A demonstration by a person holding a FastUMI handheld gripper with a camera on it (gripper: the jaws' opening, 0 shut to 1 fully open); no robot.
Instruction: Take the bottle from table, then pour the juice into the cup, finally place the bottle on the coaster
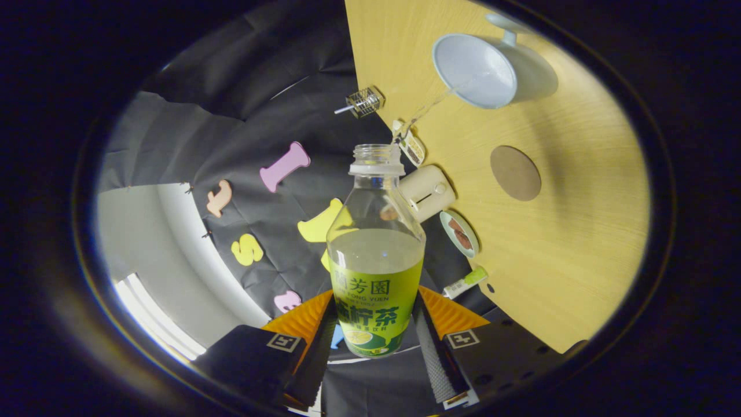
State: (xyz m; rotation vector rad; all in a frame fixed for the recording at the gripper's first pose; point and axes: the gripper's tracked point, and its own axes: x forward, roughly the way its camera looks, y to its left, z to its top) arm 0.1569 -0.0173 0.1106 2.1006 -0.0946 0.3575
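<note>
My gripper [375, 341] is shut on an uncapped clear bottle [376, 243] with a green label, both fingers pressing its lower sides. The view is rolled, so the wooden table [567, 249] stands on edge to the right. Pale liquid fills the bottle to about half. A white cup [489, 69] sits on the table well beyond the bottle's mouth, its opening facing me; I cannot tell whether it holds liquid. A round brown coaster [515, 172] lies on the table between the cup and the bottle.
Along the table's edge near the bottle sit a cream cylindrical object [427, 191], a small round dish [459, 233], a tea-bag tag [412, 147] and a green-tipped tube [466, 282]. A small wire cage object [363, 102] sits farther off.
</note>
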